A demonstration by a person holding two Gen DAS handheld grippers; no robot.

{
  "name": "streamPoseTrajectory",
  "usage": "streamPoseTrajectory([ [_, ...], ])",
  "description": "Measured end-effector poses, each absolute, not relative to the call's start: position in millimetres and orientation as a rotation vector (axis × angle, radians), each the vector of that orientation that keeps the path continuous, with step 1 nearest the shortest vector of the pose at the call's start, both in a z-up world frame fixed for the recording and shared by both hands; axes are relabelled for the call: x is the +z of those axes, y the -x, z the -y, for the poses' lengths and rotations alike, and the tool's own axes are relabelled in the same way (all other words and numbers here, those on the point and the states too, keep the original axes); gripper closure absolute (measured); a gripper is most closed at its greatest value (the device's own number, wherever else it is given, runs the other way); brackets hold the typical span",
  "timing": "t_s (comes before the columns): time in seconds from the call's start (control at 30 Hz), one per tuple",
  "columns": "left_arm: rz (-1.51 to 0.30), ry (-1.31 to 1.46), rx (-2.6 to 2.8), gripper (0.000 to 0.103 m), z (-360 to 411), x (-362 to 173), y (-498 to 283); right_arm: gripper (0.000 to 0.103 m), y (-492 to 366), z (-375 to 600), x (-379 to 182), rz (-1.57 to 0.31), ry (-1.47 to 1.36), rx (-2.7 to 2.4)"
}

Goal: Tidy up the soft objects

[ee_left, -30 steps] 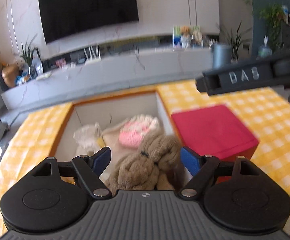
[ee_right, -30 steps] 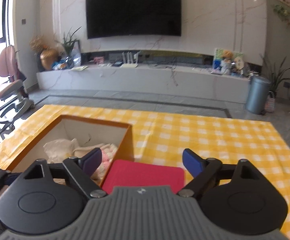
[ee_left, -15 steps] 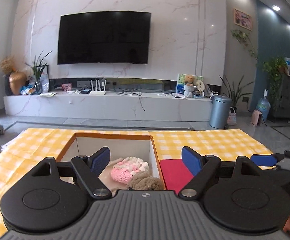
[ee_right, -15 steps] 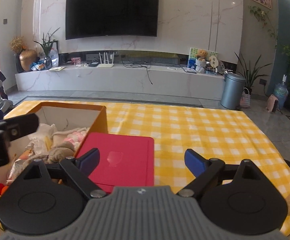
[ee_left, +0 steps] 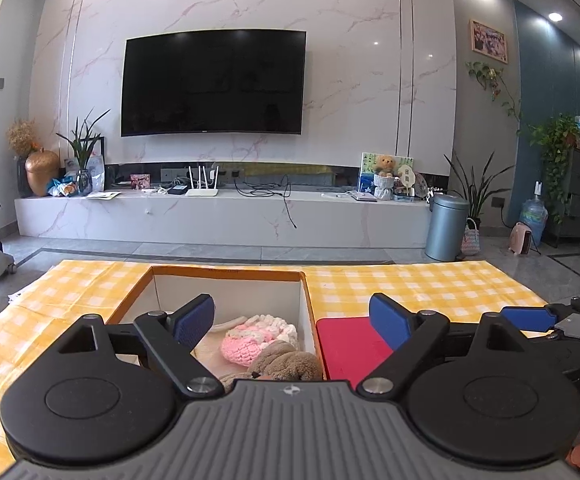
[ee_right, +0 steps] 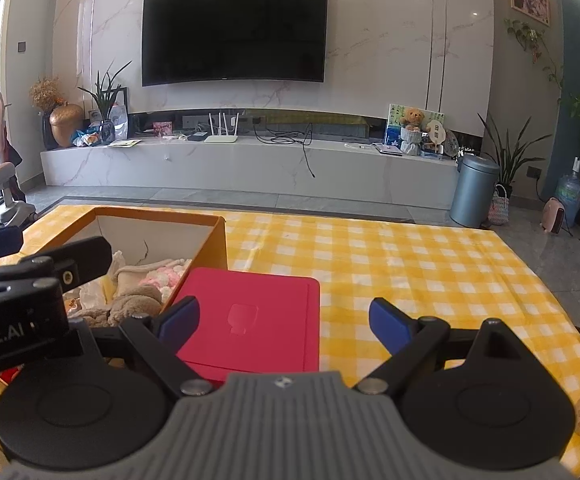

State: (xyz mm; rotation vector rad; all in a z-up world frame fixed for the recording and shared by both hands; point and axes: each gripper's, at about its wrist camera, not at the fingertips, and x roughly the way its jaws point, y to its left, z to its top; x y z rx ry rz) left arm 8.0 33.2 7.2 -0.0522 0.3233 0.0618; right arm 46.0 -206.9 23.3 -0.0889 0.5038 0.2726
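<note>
Soft toys lie heaped in the orange box: a brown plush, half hidden behind the left gripper, with a pink knitted piece just beyond it. Both the left gripper and the right gripper stand wide open and hold nothing. A red lid lies flat just beside the box on the yellow checked cloth. On the left gripper's body, cut off in the right view, only "bot.AI" can be read. Farther back a television hangs on the marble wall.
</note>
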Motion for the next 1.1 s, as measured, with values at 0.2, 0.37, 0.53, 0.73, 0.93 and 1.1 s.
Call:
streamPoseTrajectory([
  [0.2, -0.339, 0.067, 0.071, 0.0, -32.3, 6.6, -9.0, 0.013, -47.1, 207.2, 21.8, -0.513, 0.091, 0.272],
  [0.37, -0.344, 0.095, 0.05, 0.0, -33.9, 5.0, -8.9, 0.013, -47.7, 207.8, 20.7, -0.521, 0.086, 0.277],
  [0.53, -0.357, 0.094, 0.058, 0.0, -33.3, 5.1, -9.5, 0.013, -49.2, 206.9, 20.8, -0.531, 0.1, 0.271],
  [0.73, -0.365, 0.083, 0.081, 0.0, -30.7, 4.8, -10.6, 0.013, -50.3, 206.0, 18.4, -0.542, 0.104, 0.268],
  [0.93, -0.389, 0.079, 0.1, 0.0, -29.9, 1.2, -12.2, 0.013, -52.6, 203.2, 14.0, -0.56, 0.118, 0.271],
  [1.1, -0.403, 0.074, 0.102, 0.0, -30.3, 0.5, -13.3, 0.013, -54.3, 199.9, 11.2, -0.568, 0.133, 0.278],
])
